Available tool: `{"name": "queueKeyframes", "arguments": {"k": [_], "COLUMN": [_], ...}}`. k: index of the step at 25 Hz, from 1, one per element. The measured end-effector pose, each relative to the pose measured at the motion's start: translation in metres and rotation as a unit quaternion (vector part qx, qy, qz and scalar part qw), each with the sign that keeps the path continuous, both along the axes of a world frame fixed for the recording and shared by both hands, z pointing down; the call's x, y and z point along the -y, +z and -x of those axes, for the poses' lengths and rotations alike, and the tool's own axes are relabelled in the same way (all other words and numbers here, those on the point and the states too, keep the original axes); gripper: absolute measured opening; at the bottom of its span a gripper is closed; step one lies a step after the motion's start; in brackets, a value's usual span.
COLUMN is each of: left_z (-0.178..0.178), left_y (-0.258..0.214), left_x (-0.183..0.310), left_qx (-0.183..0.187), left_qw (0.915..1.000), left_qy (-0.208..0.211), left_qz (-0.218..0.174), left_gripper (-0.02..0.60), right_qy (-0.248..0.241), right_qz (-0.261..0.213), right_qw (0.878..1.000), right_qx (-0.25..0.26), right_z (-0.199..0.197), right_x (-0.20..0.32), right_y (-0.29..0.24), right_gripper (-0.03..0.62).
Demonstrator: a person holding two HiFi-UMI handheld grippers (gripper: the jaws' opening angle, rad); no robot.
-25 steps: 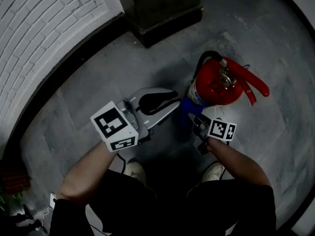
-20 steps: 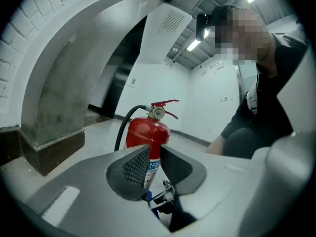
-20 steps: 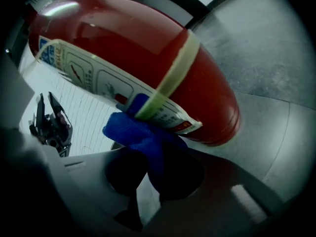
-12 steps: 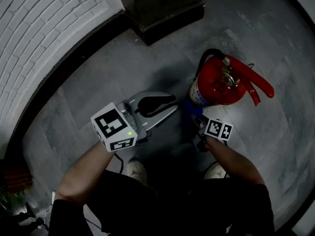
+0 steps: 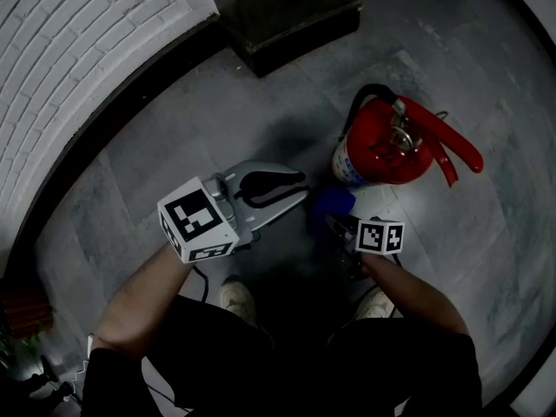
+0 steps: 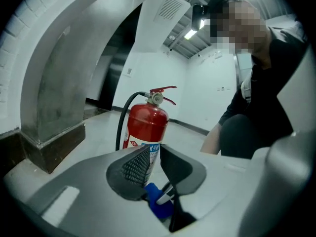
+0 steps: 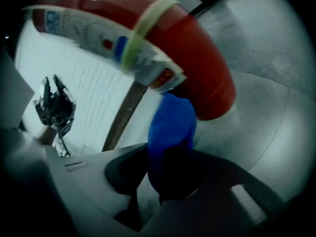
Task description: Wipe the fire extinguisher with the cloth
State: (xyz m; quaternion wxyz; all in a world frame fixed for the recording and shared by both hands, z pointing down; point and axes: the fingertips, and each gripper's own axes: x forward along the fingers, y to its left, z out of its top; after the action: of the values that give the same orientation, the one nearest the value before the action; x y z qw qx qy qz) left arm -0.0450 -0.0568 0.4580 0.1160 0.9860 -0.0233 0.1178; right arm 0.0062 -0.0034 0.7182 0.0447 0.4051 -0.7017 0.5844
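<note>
Working over a grey tiled floor [image 5: 165, 159], white brick wall [image 5: 69, 42] and dark column base [image 5: 295, 16] beyond. The red fire extinguisher [image 5: 387, 150] is standing upright on the floor, long axis vertical, levers [image 5: 452, 150] pointing toward the head view's right. My right gripper [image 5: 337, 224] is pinching the blue cloth [image 5: 333, 202] just beside its lower body; contact unclear. My left gripper [image 5: 300, 189] is hovering near, jaws apart, empty.

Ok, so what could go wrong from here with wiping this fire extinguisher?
1. The fire extinguisher stands free on the floor; the left tool is off it, so a hard wipe might tip it.
2. The right tool pinches just a wad of cloth, which might drag loose.
</note>
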Motion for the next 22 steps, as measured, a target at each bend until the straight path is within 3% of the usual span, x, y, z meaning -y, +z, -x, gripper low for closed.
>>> {"name": "queueKeyframes", "arguments": {"k": [3, 6, 8, 11, 13, 16, 19, 22], "left_z": [0.002, 0.002, 0.0, -0.004, -0.003, -0.001, -0.006, -0.009], "left_y": [0.006, 0.011, 0.009, 0.0, -0.003, -0.002, 0.001, 0.0], "left_x": [-0.007, -0.024, -0.037, -0.038, -0.034, -0.042, -0.067, -0.083], "left_qx": [0.016, 0.038, 0.043, 0.017, 0.008, -0.001, 0.004, 0.008], "left_qw": [0.9993, 0.9954, 0.9919, 0.9911, 0.9896, 0.98, 0.9653, 0.9588], "left_qy": [0.031, 0.086, 0.119, 0.12, 0.11, 0.124, 0.173, 0.205], "left_qz": [0.015, 0.018, 0.014, 0.056, 0.092, 0.155, 0.196, 0.197], "left_gripper": [0.083, 0.174, 0.222, 0.281, 0.313, 0.345, 0.352, 0.343], "right_qy": [-0.115, -0.204, -0.213, -0.197, -0.203, -0.233, -0.265, -0.295], "right_qz": [-0.072, -0.165, -0.207, -0.265, -0.323, -0.403, -0.438, -0.448], "right_qw": [0.991, 0.965, 0.953, 0.937, 0.921, 0.885, 0.859, 0.843], "right_qx": [0.004, 0.018, 0.062, 0.111, 0.075, -0.002, -0.025, -0.038], "right_z": [0.028, 0.044, 0.046, 0.038, 0.032, 0.033, 0.047, 0.063], "right_x": [-0.013, -0.023, -0.021, -0.013, -0.01, -0.017, -0.028, -0.035], "right_y": [-0.051, -0.117, -0.164, -0.223, -0.247, -0.268, -0.275, -0.271], "right_gripper": [0.058, 0.058, 0.058, 0.058, 0.058, 0.058, 0.058, 0.058]}}
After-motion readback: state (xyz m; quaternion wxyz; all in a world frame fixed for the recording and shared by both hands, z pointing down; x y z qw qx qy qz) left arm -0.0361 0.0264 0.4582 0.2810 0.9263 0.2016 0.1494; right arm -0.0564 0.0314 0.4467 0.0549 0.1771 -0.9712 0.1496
